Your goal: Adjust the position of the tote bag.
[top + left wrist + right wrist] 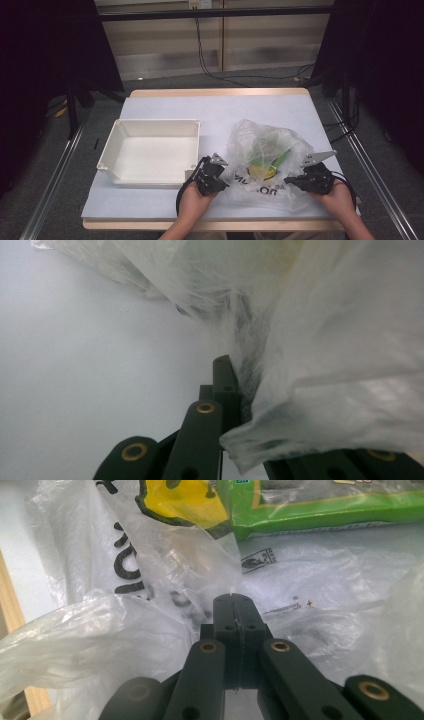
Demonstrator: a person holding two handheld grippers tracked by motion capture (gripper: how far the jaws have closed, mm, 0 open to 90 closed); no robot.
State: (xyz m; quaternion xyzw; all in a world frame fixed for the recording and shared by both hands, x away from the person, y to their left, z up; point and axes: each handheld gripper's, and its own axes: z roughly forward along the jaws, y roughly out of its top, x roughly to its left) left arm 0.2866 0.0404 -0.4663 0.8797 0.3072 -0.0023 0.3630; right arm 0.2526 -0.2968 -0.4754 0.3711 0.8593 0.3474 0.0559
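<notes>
the plastic bag is thin, limp and slippery; grip gathered film at its edge. left gripper and right gripper fingers each pinch film shut.

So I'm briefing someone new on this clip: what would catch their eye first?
The crumpled clear plastic bag at the table's near right, with a green packet and a yellow patch inside. Both grippers are at its near edge: the left gripper and the right gripper, each shut on the film. Left of it sits an empty white tray.
</notes>
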